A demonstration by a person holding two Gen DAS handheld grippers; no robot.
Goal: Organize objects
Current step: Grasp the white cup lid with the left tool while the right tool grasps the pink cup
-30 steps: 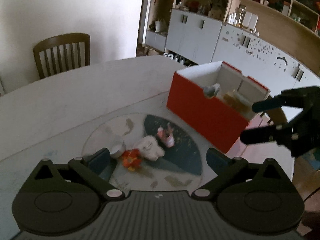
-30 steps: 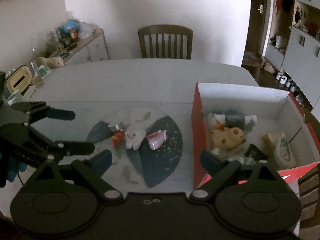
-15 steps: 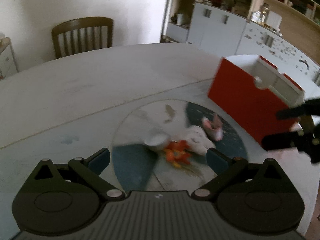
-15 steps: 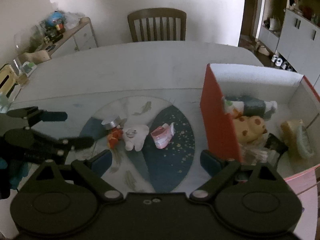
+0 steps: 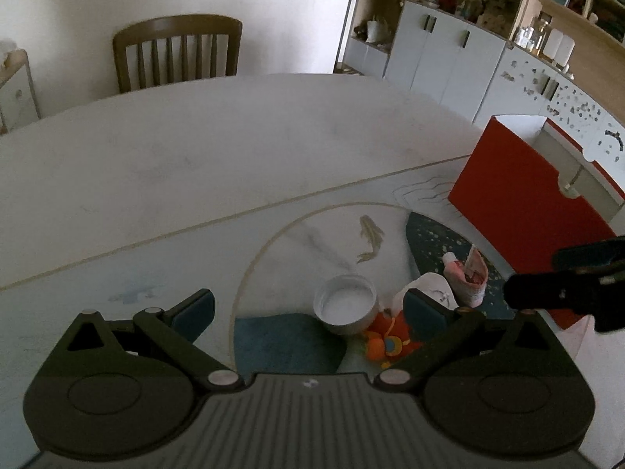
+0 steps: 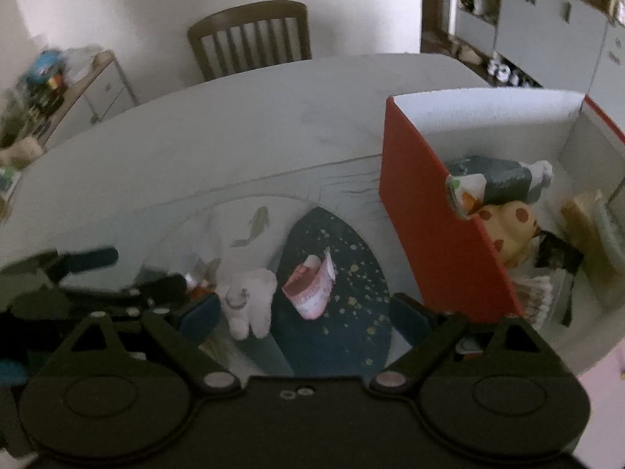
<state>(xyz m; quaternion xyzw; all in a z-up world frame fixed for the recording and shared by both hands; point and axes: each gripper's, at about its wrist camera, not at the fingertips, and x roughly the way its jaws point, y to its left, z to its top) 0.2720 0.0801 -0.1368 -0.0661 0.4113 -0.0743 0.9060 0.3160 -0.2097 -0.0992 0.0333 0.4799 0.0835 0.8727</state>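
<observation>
My left claw (image 5: 308, 306) and right claw (image 6: 302, 310) hover released over the mat (image 6: 332, 312); there lie one tin (image 5: 345, 308), one white plush (image 6: 250, 305), one pink pouch (image 6: 310, 287).

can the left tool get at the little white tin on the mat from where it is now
Probably yes. The left tool is open with the white tin lying just ahead between its fingers, nothing over it. The orange toy touches the tin's side and could get pinched along.
</observation>
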